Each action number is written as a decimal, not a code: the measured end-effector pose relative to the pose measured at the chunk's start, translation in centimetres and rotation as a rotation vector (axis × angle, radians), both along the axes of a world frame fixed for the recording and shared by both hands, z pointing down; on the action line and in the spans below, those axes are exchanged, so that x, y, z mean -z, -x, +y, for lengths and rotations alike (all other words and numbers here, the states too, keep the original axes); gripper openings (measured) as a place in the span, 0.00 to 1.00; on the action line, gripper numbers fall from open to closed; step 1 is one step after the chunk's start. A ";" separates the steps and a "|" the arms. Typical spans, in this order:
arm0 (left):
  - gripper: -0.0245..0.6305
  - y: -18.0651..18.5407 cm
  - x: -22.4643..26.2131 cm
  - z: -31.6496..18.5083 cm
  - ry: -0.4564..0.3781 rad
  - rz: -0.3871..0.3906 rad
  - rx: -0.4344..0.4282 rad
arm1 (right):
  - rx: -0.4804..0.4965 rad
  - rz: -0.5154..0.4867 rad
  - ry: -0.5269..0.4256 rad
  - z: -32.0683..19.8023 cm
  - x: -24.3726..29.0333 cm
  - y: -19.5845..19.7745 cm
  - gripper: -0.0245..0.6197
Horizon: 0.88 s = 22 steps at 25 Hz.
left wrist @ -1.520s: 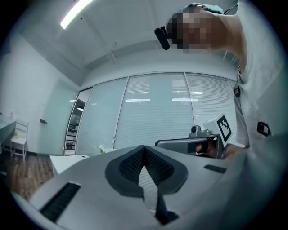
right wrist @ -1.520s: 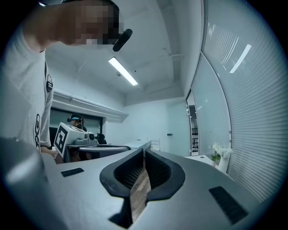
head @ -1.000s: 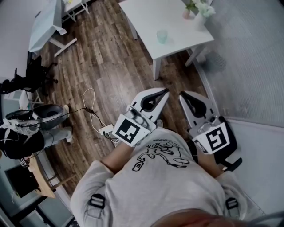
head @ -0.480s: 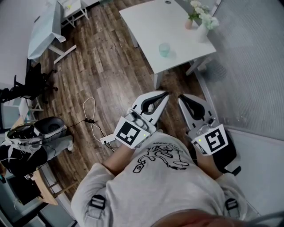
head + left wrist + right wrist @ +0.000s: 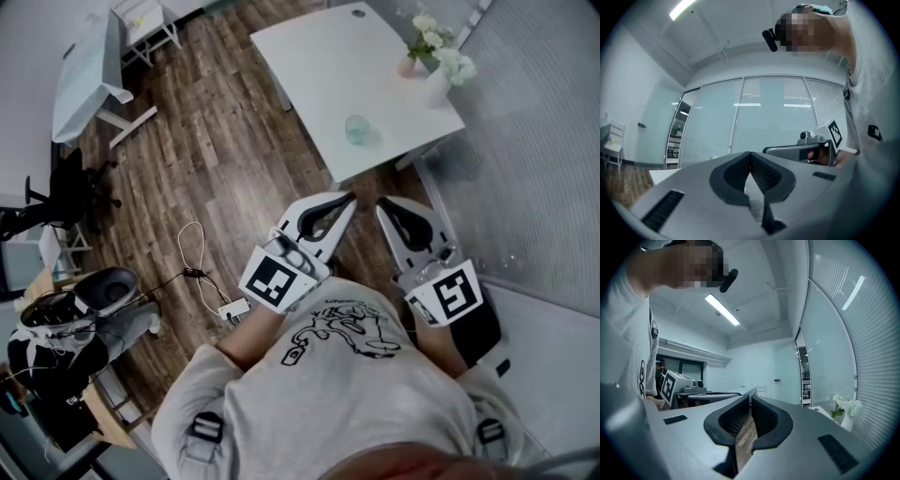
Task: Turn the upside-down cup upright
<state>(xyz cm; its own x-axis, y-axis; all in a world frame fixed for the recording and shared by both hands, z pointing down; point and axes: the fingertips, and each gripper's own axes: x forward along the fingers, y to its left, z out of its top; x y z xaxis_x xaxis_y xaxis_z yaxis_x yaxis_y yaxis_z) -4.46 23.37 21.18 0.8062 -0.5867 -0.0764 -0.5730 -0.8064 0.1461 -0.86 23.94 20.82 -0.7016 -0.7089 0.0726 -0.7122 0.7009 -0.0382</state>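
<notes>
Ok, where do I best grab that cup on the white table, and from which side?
Pinch the cup across its round side wall, about mid-height, coming in level from the near edge of the table. It stands alone close to that edge, clear of the vase further right. Which end is up can't be told from here.

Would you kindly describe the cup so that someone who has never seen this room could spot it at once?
Look at the white table ahead of the person. Near its nearer edge stands the cup, small and pale green. It stands alone on bare tabletop, while the white vase of flowers and the pink pot crowd the right-hand corner.
</notes>
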 end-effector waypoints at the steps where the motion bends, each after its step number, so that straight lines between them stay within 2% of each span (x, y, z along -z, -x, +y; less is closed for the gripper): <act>1: 0.04 0.4 0.0 -0.9 0.003 0.000 -0.001 | -0.001 0.001 -0.002 -0.9 0.1 0.4 0.10; 10: 0.04 2.9 -0.3 -7.5 0.016 -0.014 -0.038 | -0.038 0.002 0.020 -7.5 -0.1 2.7 0.10; 17: 0.04 2.1 -1.2 -10.4 0.034 -0.021 -0.060 | -0.072 0.005 0.038 -10.5 -1.2 1.7 0.10; 22: 0.04 -0.4 -3.0 -12.8 0.044 -0.037 -0.063 | -0.094 -0.015 0.034 -13.4 -2.7 -1.1 0.10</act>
